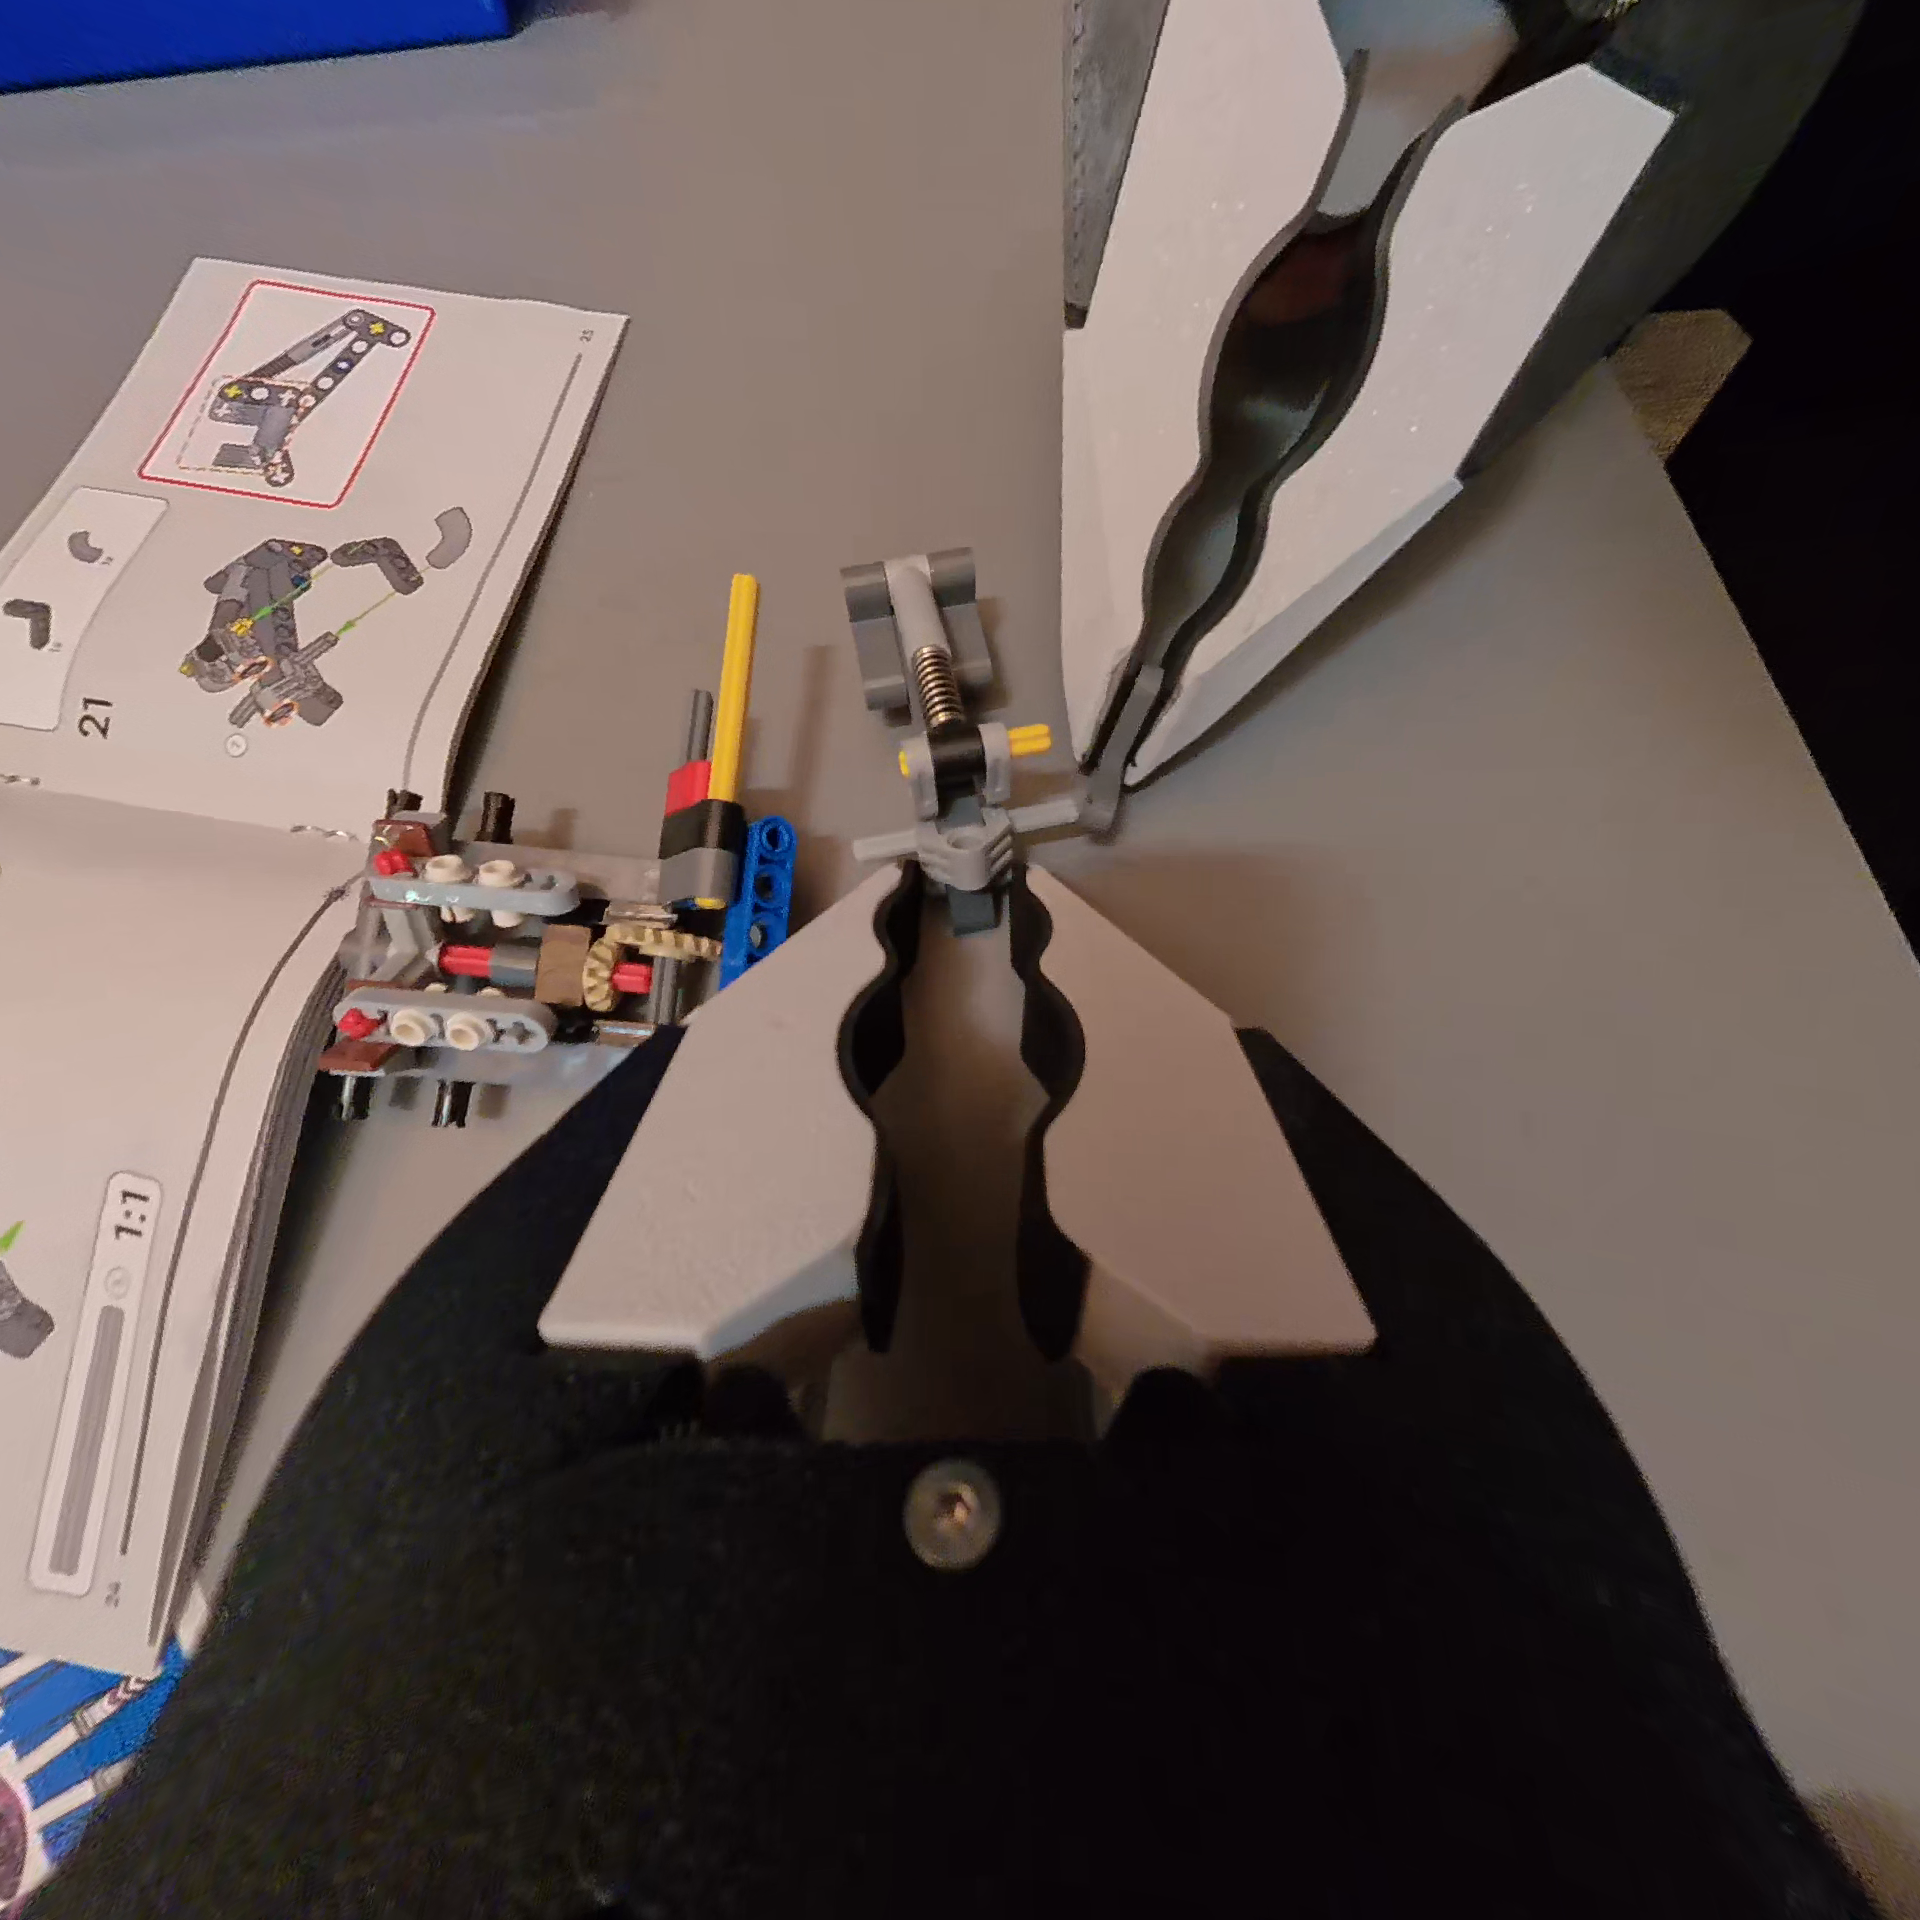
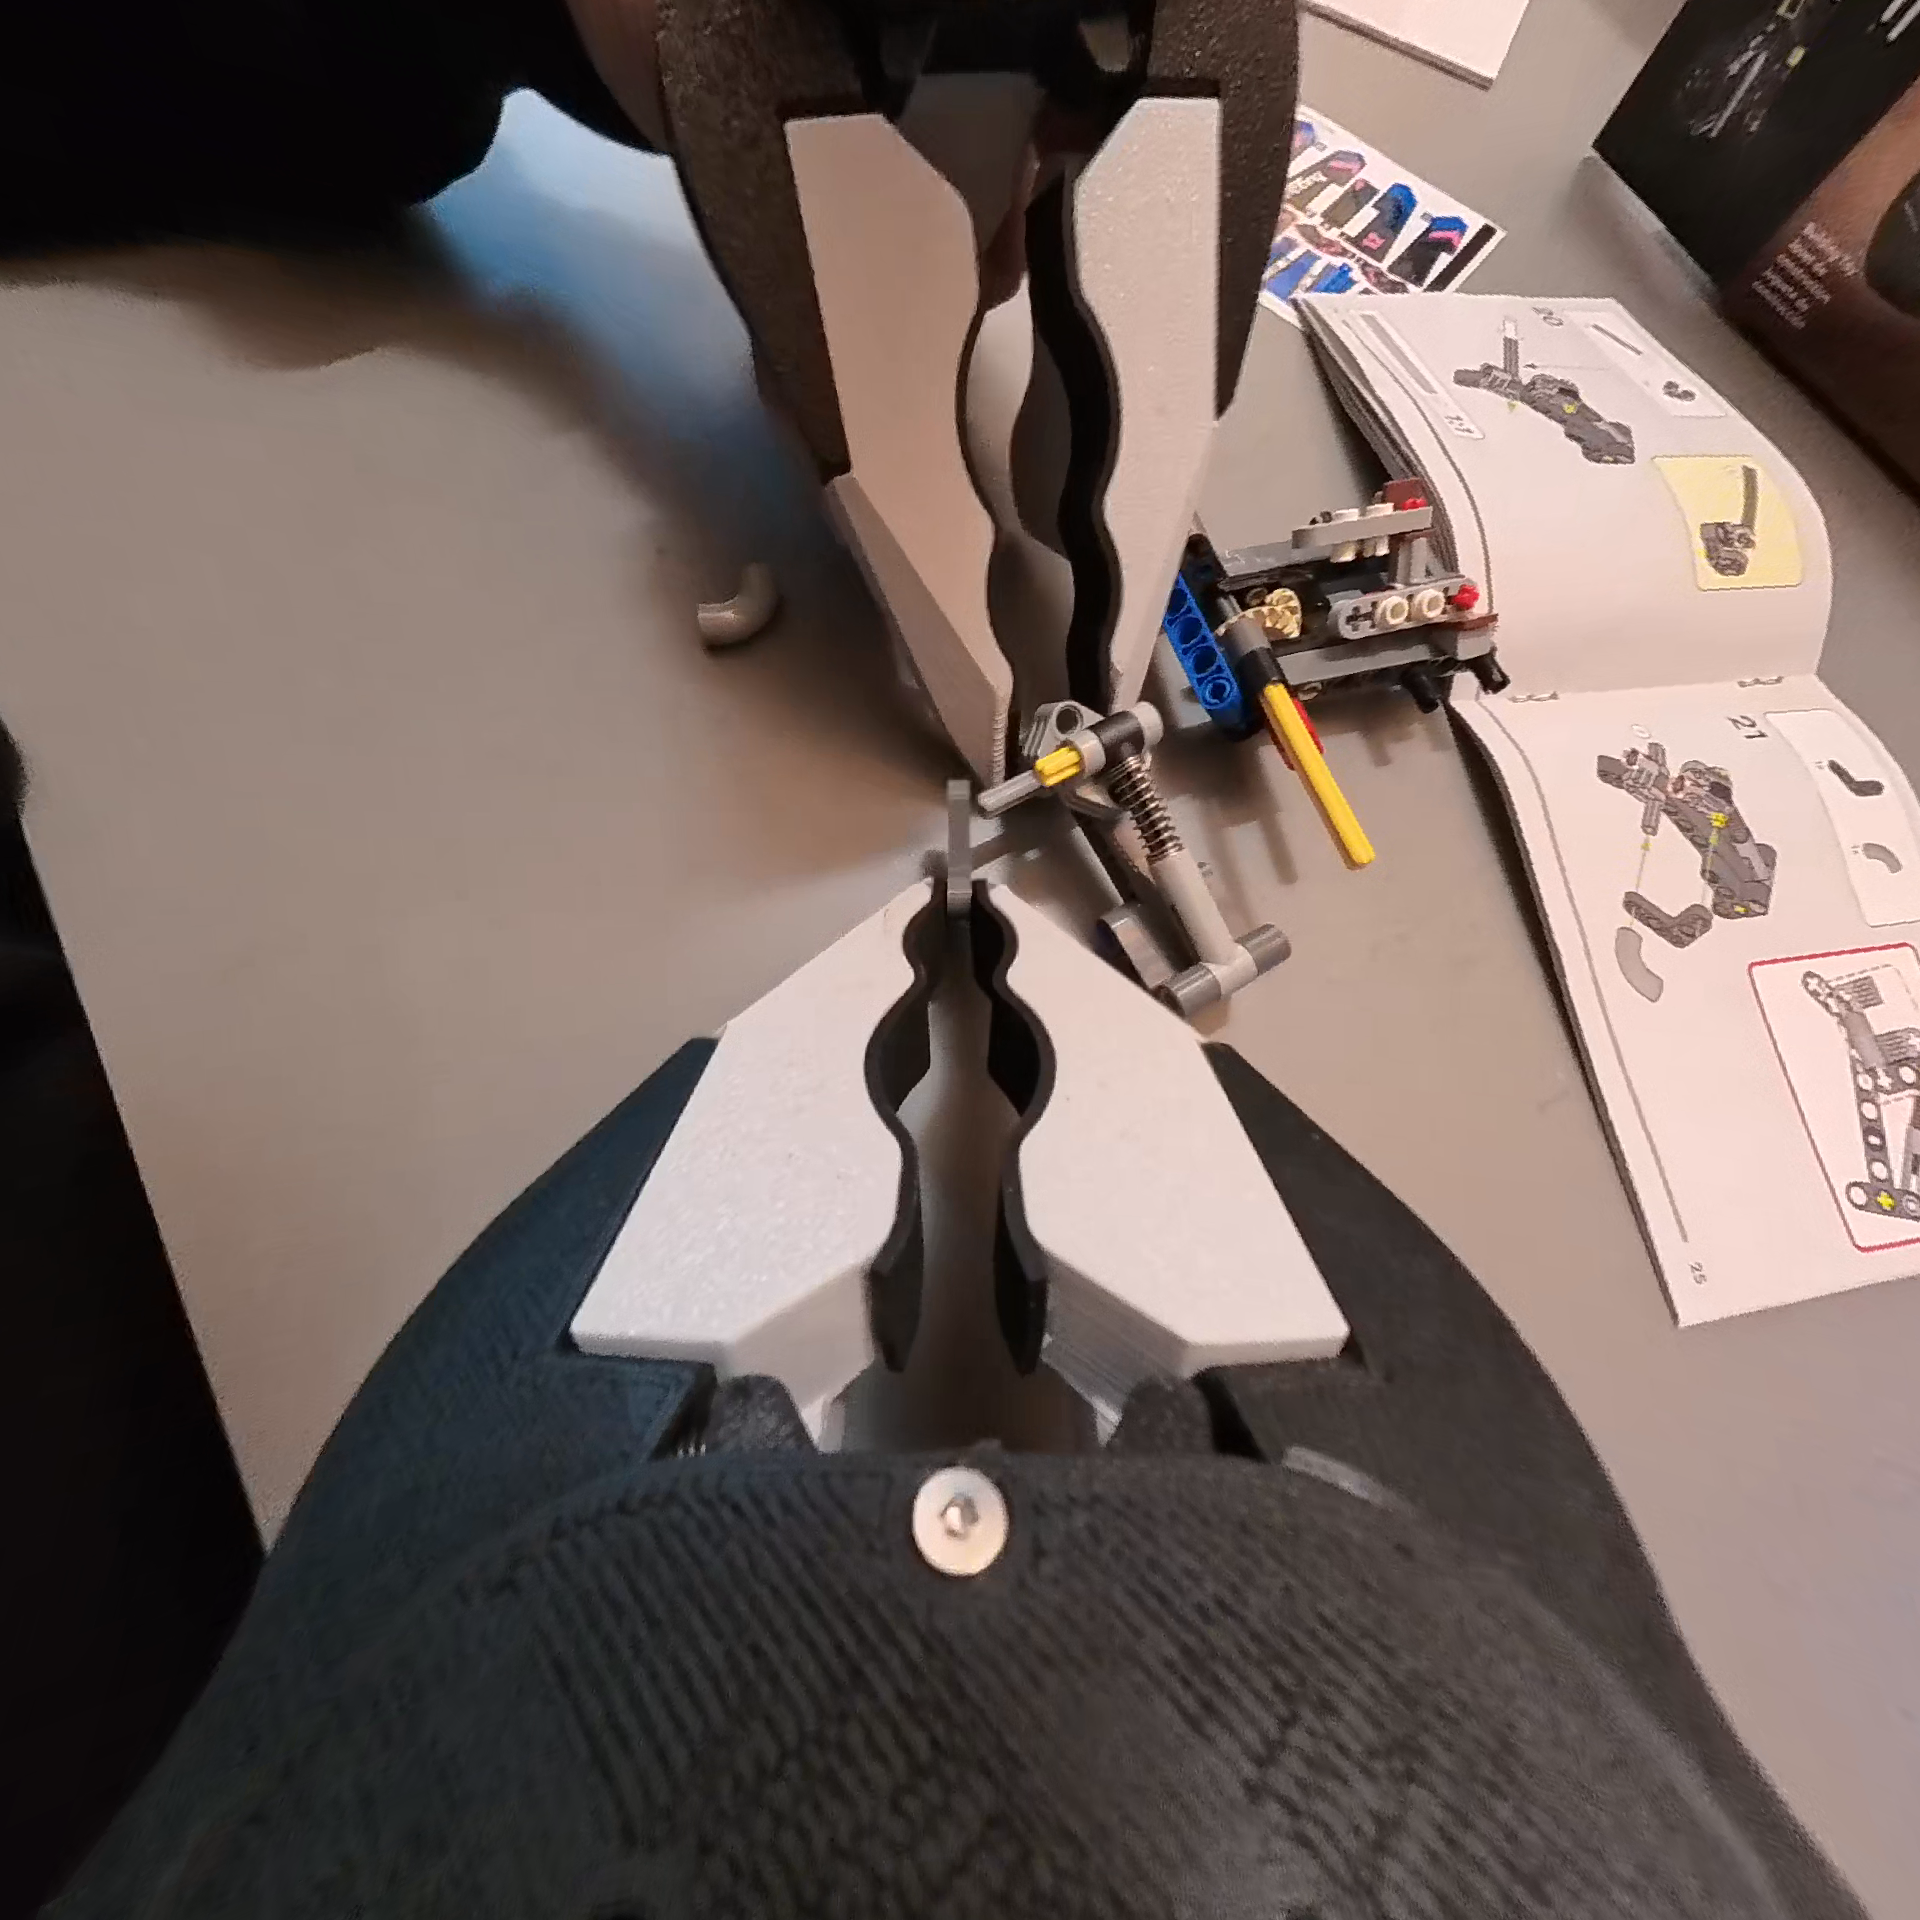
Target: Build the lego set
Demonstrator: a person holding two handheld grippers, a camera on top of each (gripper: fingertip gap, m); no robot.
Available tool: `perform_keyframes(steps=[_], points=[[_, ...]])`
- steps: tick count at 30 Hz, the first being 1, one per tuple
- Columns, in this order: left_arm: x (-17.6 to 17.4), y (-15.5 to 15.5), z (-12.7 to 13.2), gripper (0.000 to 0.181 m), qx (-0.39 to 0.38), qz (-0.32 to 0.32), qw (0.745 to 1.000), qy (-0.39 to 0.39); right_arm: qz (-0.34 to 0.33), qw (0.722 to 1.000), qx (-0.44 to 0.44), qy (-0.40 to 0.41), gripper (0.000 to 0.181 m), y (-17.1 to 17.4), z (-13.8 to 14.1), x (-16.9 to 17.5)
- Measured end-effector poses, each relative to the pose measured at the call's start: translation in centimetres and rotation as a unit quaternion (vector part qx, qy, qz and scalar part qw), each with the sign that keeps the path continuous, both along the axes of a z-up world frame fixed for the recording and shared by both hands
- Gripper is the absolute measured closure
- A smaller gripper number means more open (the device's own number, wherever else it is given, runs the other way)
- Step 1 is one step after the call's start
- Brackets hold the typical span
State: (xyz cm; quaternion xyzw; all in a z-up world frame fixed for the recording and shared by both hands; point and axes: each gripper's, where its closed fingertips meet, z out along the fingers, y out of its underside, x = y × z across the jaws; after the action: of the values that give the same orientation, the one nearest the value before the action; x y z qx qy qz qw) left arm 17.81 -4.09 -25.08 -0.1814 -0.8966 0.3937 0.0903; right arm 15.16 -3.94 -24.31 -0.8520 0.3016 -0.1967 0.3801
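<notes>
Hobby desk, likely home or office; plain grey tabletop [image 1: 1455, 935]; open instruction booklet [image 1: 312, 520]; sticker sheet [image 2: 1382, 218]; product boxes [image 2: 1766, 156].

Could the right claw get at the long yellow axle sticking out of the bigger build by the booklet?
Probably not yet. The right claw is shut on a small grey connector piece, and the spring sub-assembly held by the left claw lies between it and the long yellow axle.

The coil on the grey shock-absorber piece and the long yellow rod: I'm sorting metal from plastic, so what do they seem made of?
The coil looks like bare metal wire: dark, with small bright glints along its turns, unlike the matte grey plastic-looking shock-absorber piece around it. The yellow rod looks like moulded plastic: even, saturated colour with a soft sheen and no metallic glint. Neither can be confirmed by look alone.
</notes>
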Motion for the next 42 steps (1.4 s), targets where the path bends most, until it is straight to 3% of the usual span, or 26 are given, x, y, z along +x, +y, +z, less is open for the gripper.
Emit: perform_keyframes(steps=[9, 17, 23, 30, 37, 42], points=[[0.0, 0.1, 0.0, 0.167, -0.002, -0.016, 1.0, -0.004, 0.012, 1.0, -0.012, -0.011, 0.179, -0.1, 0.0, 0.2], [0.1, 0.0, 0.1, 0.168, -0.023, -0.035, 0.997, -0.06, 0.009, 1.0, -0.014, -0.005, 0.179, -0.3, -0.2, 0.4], [0.7, -0.2, 0.6, 0.168, -0.04, -0.041, 0.977, -0.206, -0.002, 0.999, -0.041, -0.032, 0.178, -0.4, -0.3, 0.6], [0.5, -0.6, 0.8, 0.168, -0.085, -0.029, 0.941, -0.326, -0.008, 0.981, -0.121, -0.15, 0.179, -0.4, 0.5, 1.1], [1.6, -0.4, 0.9, 0.168, -0.083, 0.023, 0.951, -0.296, 0.032, 0.972, -0.144, -0.186, 0.179, -0.3, 0.4, 0.5], [1.0, -0.4, 1.6, 0.168, -0.108, 0.01, 0.955, -0.276, 0.029, 0.964, -0.161, -0.208, 0.179, -0.5, 0.5, 0.7]])
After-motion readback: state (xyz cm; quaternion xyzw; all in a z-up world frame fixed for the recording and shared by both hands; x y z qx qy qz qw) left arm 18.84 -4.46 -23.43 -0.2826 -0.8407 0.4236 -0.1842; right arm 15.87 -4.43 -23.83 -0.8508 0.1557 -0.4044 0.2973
